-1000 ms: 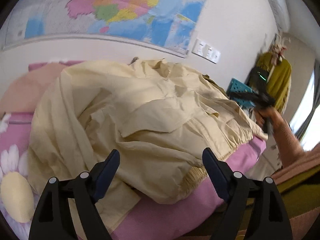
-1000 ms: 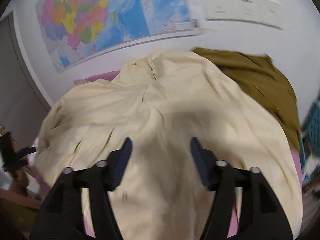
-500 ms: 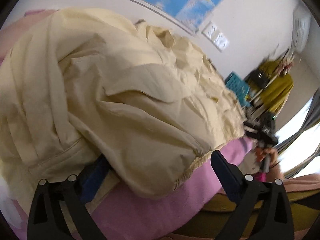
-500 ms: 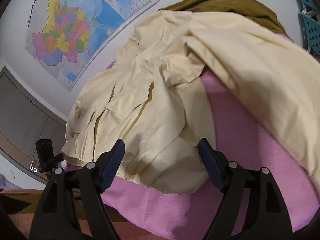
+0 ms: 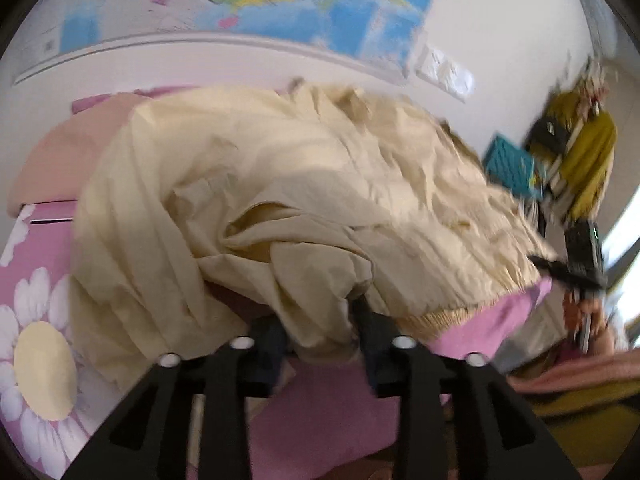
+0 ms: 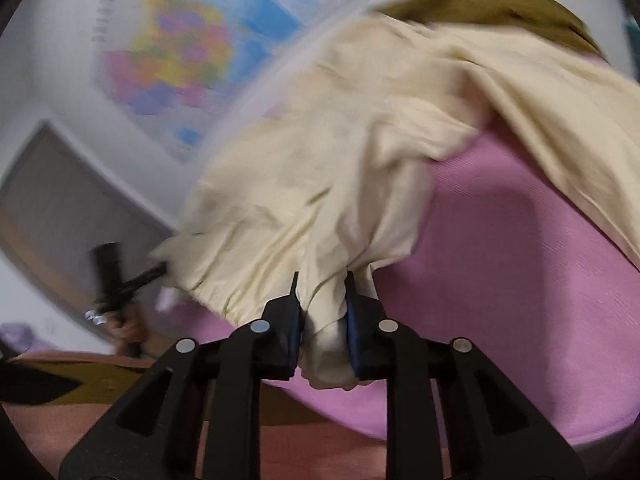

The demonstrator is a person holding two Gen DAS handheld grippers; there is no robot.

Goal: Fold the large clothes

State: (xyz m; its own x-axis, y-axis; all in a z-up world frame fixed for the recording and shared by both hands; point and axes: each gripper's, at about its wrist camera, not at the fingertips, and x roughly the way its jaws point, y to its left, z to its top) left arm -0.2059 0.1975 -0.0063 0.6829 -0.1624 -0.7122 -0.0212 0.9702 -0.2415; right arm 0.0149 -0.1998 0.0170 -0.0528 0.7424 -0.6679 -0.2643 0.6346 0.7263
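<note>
A large cream jacket [image 5: 320, 184] lies crumpled across a pink bed sheet [image 5: 320, 408]. In the left wrist view my left gripper [image 5: 320, 328] is at the jacket's near edge. Its jaws are closing with a thick bunch of cream fabric pressed between them. My right gripper [image 6: 324, 320] is at another part of the jacket's [image 6: 340, 160] near edge. Its jaws are closing too, and the blue pads [image 6: 352, 320] pinch a fold by the hem. Each gripper also shows blurred in the other's view: the right gripper [image 5: 572, 272] far right, the left gripper [image 6: 120, 280] far left.
An olive garment [image 6: 500, 4] lies behind the jacket by the wall. A peach pillow [image 5: 68, 156] is at the bed's far left. A teal basket [image 5: 510, 164] and a rack with a mustard coat [image 5: 588, 160] stand to the right. A map [image 5: 240, 0] covers the wall.
Both grippers stood open over the jacket and have since shut on its near edge. The right gripper swung in from above the jacket to its hem. Fabric now bunches at each grip.
</note>
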